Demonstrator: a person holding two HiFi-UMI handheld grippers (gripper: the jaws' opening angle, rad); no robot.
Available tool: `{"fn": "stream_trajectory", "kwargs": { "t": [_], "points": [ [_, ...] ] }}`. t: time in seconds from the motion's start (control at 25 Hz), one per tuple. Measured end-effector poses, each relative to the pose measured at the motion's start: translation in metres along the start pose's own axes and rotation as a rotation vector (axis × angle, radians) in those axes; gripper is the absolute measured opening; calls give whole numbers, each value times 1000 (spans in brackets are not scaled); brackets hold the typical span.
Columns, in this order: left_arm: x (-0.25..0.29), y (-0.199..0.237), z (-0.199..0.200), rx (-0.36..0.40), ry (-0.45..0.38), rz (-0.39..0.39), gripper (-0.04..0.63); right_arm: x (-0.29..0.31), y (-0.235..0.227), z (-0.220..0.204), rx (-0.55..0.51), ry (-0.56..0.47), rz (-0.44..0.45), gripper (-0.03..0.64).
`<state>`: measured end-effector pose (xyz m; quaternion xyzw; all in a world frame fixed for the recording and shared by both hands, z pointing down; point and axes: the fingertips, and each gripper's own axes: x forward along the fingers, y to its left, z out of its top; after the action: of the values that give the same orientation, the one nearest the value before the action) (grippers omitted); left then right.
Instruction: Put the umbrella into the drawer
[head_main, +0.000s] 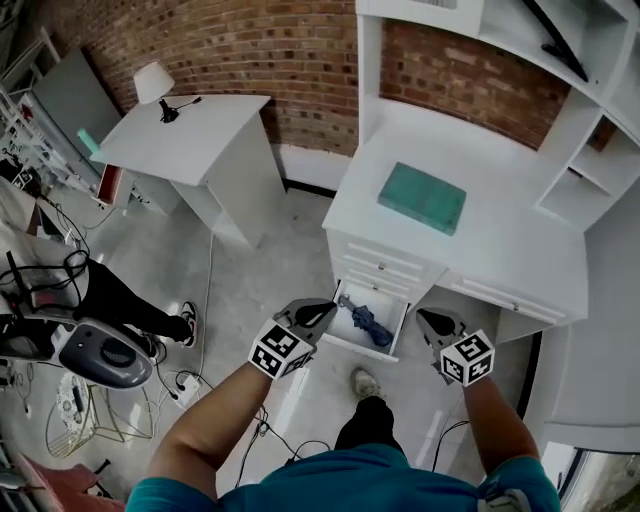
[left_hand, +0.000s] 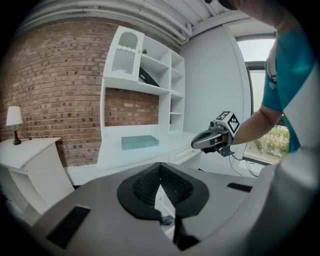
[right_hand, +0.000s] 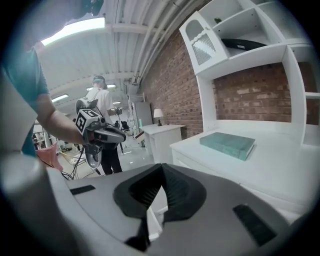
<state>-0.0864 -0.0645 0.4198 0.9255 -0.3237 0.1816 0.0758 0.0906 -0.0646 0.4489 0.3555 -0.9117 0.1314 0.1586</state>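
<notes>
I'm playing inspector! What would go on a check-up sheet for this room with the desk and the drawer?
Surface: white desk, bare apart from one book.
Job's things: dark blue umbrella lies inside the open drawer.
Clutter: teal book flat on the desk.
Grippers: left gripper and right gripper flank the drawer in the head view, jaws shut, both empty.
Cables: loose cables on the floor, left.
Surroundings: brick wall, side table with lamp, another person nearby.
</notes>
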Motion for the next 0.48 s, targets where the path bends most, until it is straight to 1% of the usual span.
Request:
{"fn": "stream_trajectory", "kwargs": {
  "t": [0.08,0.24,0.4,0.48],
  "points": [
    [0,14,16,-29,-17,31,15,6,-15,19,-9,5,30,23],
    [0,40,39,-117,-22,77,15,17,-39,56,4,7,88,22],
    [-8,52,62,-219,-36,142,15,24,-47,85,-25,27,156,22],
    [-16,54,74,-244,-49,162,15,27,-46,97,-25,38,175,23]
  ]
}}
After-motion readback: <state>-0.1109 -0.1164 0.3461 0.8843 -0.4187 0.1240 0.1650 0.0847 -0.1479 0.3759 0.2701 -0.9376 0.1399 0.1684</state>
